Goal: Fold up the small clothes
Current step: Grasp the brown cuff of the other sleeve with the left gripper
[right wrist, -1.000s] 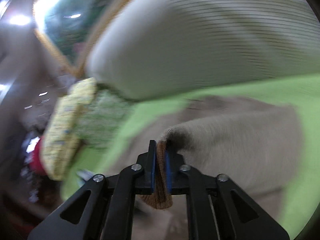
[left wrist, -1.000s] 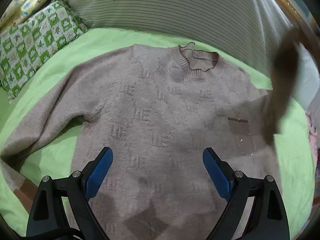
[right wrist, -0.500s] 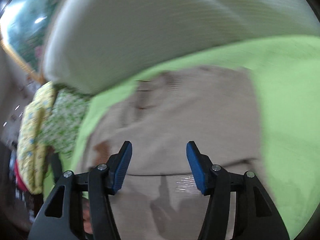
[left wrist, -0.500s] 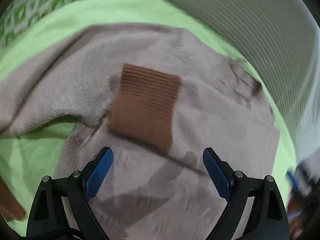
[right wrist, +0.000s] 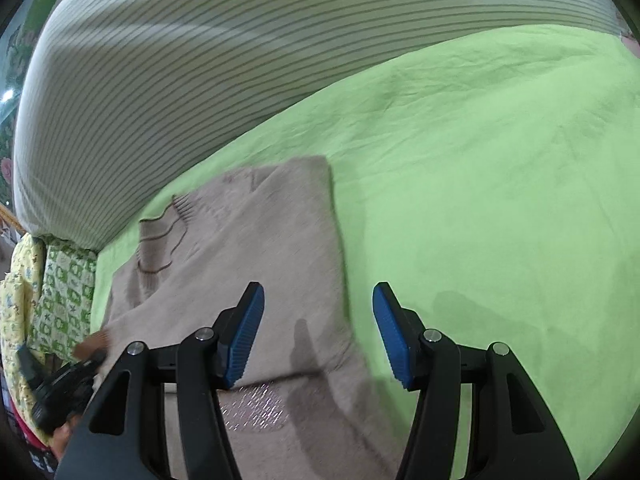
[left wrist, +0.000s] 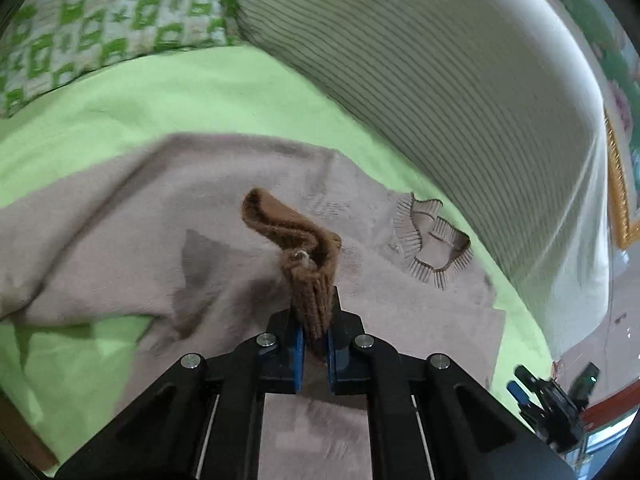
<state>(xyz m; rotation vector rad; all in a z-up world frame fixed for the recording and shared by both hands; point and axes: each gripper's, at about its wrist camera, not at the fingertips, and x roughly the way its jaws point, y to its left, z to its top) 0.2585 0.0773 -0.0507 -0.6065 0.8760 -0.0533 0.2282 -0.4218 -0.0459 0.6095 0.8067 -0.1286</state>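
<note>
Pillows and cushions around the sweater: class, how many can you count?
3: a large striped bolster behind the sweater, a green-checked pillow beside it, a yellow-patterned one beyond that. Others may be hidden.

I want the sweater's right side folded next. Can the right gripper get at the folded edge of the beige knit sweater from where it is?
Probably yes. The right gripper is open and empty, and the beige knit sweater's edge lies just ahead between its fingers, with nothing on the green sheet in the way.

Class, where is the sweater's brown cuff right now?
In the left wrist view the cuff sits centre frame, clamped in the left gripper above the sweater, left of its collar.
</note>
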